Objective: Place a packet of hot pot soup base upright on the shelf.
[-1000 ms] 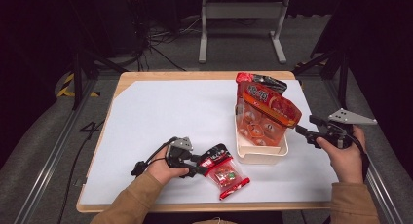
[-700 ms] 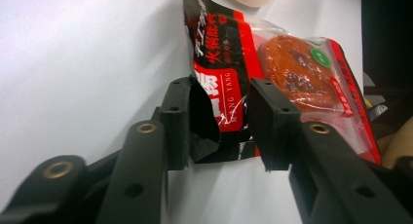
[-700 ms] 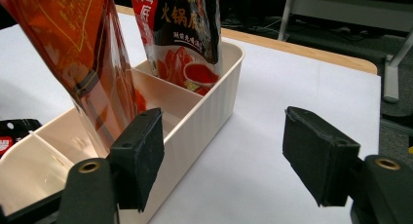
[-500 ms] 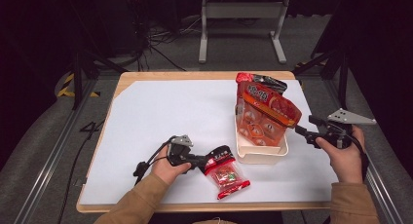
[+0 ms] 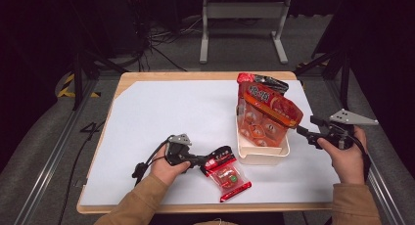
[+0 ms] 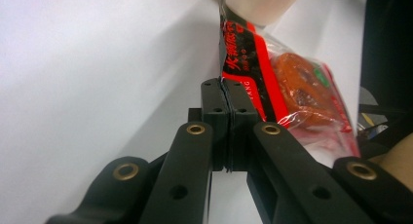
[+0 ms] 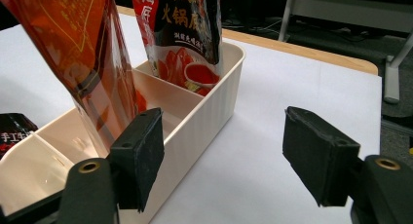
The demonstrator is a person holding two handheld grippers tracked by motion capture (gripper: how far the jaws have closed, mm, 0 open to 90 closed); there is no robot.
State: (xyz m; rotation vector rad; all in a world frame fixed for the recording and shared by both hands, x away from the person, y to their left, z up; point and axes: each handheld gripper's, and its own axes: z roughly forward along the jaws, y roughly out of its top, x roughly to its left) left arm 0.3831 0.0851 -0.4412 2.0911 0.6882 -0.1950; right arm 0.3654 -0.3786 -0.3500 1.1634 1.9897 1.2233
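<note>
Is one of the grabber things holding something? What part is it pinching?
The left gripper has just closed on the small red snack packet, pinching its sealed top edge. The right gripper is open, holding nothing.

tan sleeves (image 5: 147, 198), black fingers (image 6: 229, 107) with brass rivets, trailing black cables (image 5: 147, 161).

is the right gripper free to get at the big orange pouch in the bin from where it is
Probably yes. The right gripper stands open beside the bin, and the orange pouch leans up above the rim with nothing between them. The left gripper is busy, shut on the small packet.
</note>
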